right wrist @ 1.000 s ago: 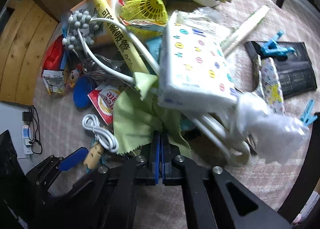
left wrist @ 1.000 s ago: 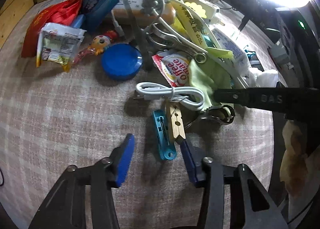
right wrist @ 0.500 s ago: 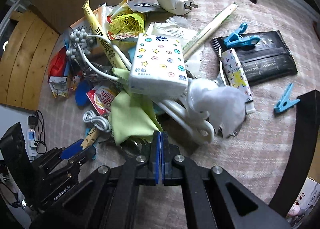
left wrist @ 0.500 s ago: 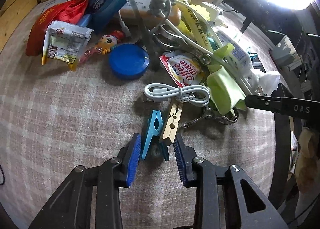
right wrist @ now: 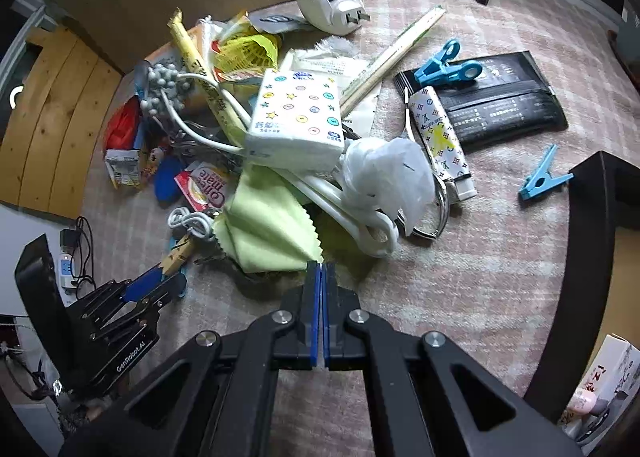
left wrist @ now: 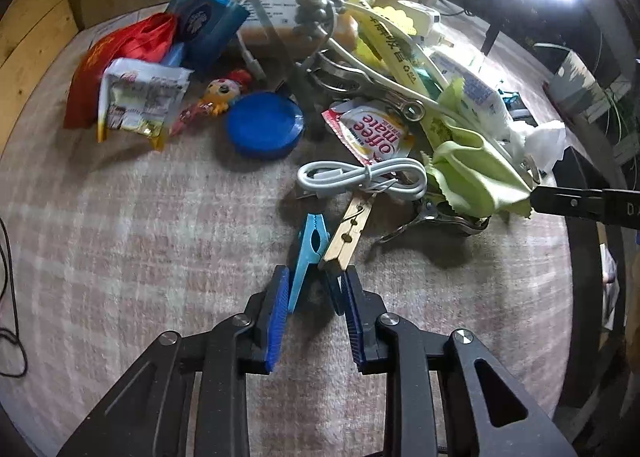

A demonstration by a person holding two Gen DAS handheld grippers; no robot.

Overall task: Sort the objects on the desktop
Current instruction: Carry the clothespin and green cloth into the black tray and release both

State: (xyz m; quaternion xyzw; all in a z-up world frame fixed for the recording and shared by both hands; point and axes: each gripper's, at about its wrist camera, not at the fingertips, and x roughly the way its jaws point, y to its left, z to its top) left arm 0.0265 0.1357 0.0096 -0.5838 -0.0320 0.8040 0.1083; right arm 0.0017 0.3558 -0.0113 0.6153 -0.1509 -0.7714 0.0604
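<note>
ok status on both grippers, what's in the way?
Left gripper closing around blue clothespin and wooden clothespin. Right gripper shut on green cloth, corner only. White cable lies across wooden pin's far end.

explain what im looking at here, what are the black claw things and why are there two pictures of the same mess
The black claws are not a robot. Each is a hand-held gripper with two blue-padded fingers, and a person carries one in each hand. A wide-angle camera sits on each, looking along its fingers, so you get two views of one pile.

In the left view, the left hand-held gripper is closing its jaws around a blue clothespin and a wooden clothespin lying side by side on the checked cloth. In the right view, the right hand-held gripper is shut, seemingly pinching the edge of a green cloth.

The pile also includes a white cable, a blue lid, a tissue pack and a black packet.
</note>
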